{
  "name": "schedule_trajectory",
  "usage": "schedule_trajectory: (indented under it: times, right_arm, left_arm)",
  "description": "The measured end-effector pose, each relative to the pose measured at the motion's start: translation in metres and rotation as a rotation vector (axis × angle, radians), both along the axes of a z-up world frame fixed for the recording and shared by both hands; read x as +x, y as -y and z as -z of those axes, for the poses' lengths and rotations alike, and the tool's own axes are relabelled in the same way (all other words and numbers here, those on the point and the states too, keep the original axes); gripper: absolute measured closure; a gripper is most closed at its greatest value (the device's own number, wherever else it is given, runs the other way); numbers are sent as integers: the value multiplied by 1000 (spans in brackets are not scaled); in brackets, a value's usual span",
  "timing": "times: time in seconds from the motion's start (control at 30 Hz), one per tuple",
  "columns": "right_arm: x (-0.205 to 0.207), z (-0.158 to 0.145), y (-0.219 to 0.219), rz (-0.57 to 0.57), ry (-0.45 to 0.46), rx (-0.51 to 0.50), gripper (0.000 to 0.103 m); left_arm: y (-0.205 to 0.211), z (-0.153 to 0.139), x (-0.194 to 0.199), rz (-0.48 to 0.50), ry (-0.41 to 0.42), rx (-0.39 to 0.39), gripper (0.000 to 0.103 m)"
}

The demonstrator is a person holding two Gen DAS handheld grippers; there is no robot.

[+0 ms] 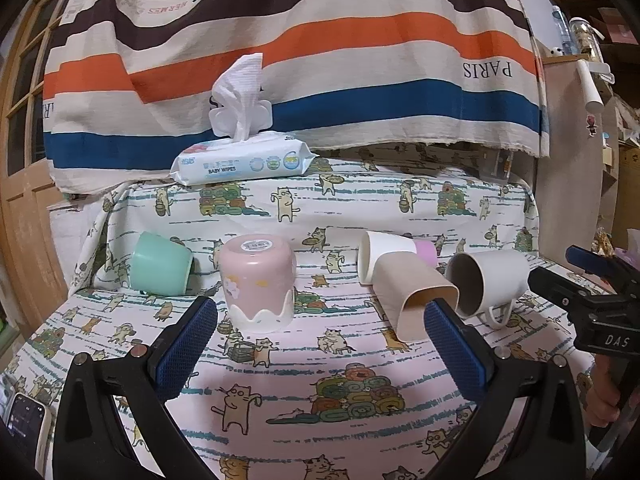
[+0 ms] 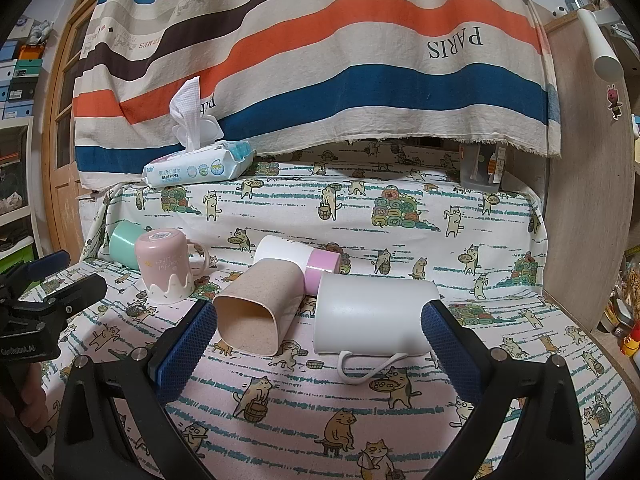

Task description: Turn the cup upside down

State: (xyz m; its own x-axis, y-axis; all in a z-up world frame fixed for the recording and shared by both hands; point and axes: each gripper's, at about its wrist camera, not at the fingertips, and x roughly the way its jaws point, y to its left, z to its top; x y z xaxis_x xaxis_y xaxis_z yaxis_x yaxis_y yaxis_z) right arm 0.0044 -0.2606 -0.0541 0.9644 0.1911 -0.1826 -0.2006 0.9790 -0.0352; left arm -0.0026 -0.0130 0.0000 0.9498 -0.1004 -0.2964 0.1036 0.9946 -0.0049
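Observation:
A pink cup (image 1: 258, 282) (image 2: 166, 266) stands upside down on the cat-print cloth (image 1: 320, 360). A mint cup (image 1: 160, 263) (image 2: 125, 243), a white-and-pink cup (image 1: 390, 254) (image 2: 298, 260), a tan square cup (image 1: 416, 298) (image 2: 256, 308) and a white handled mug (image 1: 488, 282) (image 2: 372, 318) lie on their sides. My left gripper (image 1: 320, 338) is open and empty, just short of the pink cup. My right gripper (image 2: 320, 344) is open and empty, its fingers either side of the tan cup and the mug. Each gripper also shows in the other's view (image 1: 592, 292) (image 2: 48, 304).
A pack of baby wipes (image 1: 244, 160) (image 2: 200, 164) lies on the raised ledge behind, under a striped hanging cloth (image 1: 320, 60). A phone (image 1: 24, 428) lies at the front left. A wooden door (image 1: 24, 240) is at left and a wooden panel (image 2: 580, 220) at right.

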Motion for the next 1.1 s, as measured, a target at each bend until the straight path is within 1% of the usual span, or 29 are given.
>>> schedule_trajectory:
  times: [0.3, 0.67, 0.77, 1.0, 1.1]
  right_arm:
    - [1, -1, 4, 18, -1, 5, 0]
    - [0, 0, 4, 16, 0, 5, 0]
    - [1, 0, 3, 0, -4, 3, 0]
    - [1, 0, 1, -13, -5, -1, 0]
    - [0, 0, 0, -11, -1, 0, 0]
  left_arm:
    - [1, 0, 1, 8, -1, -1, 0]
    - [1, 0, 0, 4, -2, -1, 0]
    - [0, 0, 0, -1, 1, -2, 0]
    - [-1, 0, 1, 8, -15, 2, 0]
    - [1, 1, 5, 32, -31, 5, 0]
